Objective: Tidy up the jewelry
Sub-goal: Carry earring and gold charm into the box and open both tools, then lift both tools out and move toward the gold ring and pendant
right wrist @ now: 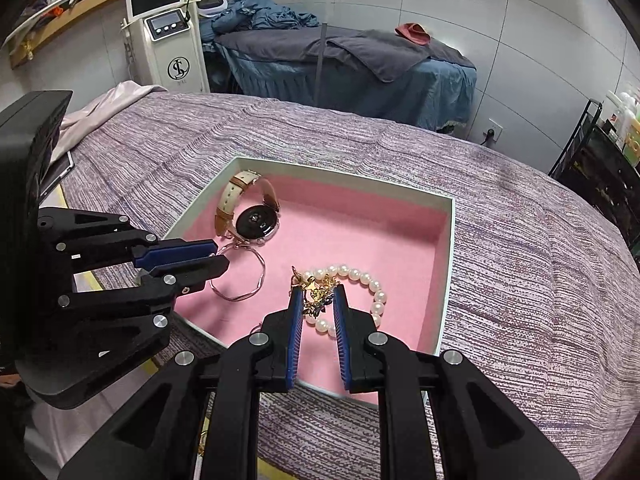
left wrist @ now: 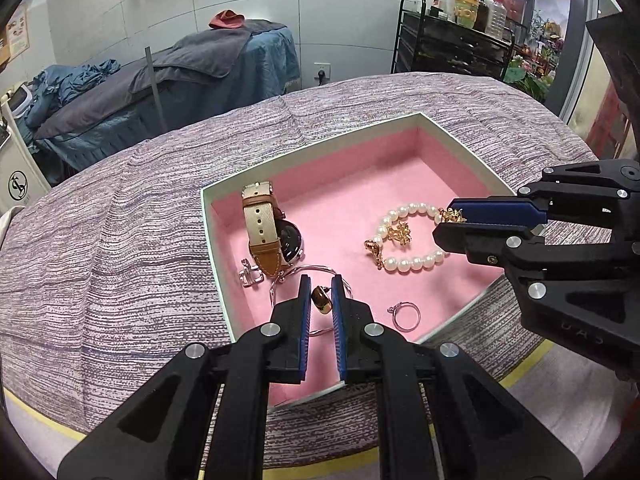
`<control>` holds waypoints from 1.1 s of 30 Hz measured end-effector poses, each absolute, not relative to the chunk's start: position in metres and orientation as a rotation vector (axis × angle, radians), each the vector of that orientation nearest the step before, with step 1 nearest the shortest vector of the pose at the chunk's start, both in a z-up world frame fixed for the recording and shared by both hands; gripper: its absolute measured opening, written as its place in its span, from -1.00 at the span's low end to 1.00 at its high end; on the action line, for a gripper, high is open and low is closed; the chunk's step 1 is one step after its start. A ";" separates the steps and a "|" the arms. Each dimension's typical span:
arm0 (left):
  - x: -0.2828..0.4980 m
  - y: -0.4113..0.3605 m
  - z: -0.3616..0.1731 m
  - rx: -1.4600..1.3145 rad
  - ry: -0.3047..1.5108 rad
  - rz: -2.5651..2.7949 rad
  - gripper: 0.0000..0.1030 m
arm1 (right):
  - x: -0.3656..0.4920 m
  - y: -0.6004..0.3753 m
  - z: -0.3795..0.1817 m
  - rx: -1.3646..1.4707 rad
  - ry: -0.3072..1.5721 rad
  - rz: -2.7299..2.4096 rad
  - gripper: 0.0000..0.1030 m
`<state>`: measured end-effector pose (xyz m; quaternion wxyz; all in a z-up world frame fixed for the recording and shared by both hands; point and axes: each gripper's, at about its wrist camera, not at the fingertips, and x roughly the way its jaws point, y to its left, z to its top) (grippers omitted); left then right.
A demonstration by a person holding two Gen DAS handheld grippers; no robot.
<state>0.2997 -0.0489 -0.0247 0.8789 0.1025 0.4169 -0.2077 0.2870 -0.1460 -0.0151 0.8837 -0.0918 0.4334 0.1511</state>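
On top of a purple striped cloth (left wrist: pixel 100 240) sits a white box (left wrist: pixel 320 148) with a soft pink bottom. Inside the box lies a watch (left wrist: pixel 276 236) with a tan and cream strap. It lies near the far left corner. Just beside the watch lies a thin silver bangle (right wrist: pixel 244 276). A pearl bracelet (left wrist: pixel 404 240) with gold charms lies on the pink floor more to the right. A small silver ring (left wrist: pixel 406 316) lies alone near the front wall of the box.

The left gripper (left wrist: pixel 320 300) is squeezed on a small gold earring (left wrist: pixel 321 299). The earring is pinched between the two blue pads, over the front part of the box.

The right gripper (right wrist: pixel 318 300) is squeezed on a little gold charm piece (right wrist: pixel 316 300). It hangs between the blue pads, right over the pearl bracelet. I cannot tell if the charm piece touches the pearls.

Behind the cloth stands a bed with blue and grey covers (right wrist: pixel 360 60).
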 end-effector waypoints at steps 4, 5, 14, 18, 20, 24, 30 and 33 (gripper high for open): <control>0.300 -0.050 -0.028 0.219 0.870 -0.432 -0.79 | 0.288 -0.146 -0.021 -0.204 0.910 0.306 -0.71; 0.299 -0.049 -0.028 0.220 0.870 -0.432 -0.79 | 0.288 -0.146 -0.022 -0.208 0.910 0.304 -0.71; 0.294 -0.051 -0.028 0.249 0.843 -0.430 -0.75 | 0.282 -0.143 -0.023 -0.265 0.877 0.282 -0.62; 0.289 -0.045 -0.020 0.242 0.800 -0.404 0.11 | 0.277 -0.147 -0.014 -0.267 0.834 0.263 -0.18; 0.283 -0.041 -0.013 0.251 0.762 -0.380 0.30 | 0.274 -0.149 -0.010 -0.263 0.820 0.257 -0.08; 0.272 -0.033 -0.003 0.267 0.726 -0.357 0.52 | 0.267 -0.155 -0.005 -0.251 0.806 0.226 0.18; 0.248 -0.014 0.003 0.227 0.702 -0.325 0.75 | 0.248 -0.161 -0.002 -0.234 0.790 0.208 0.37; 0.234 -0.007 0.001 0.200 0.702 -0.327 0.79 | 0.240 -0.164 -0.001 -0.216 0.793 0.211 0.38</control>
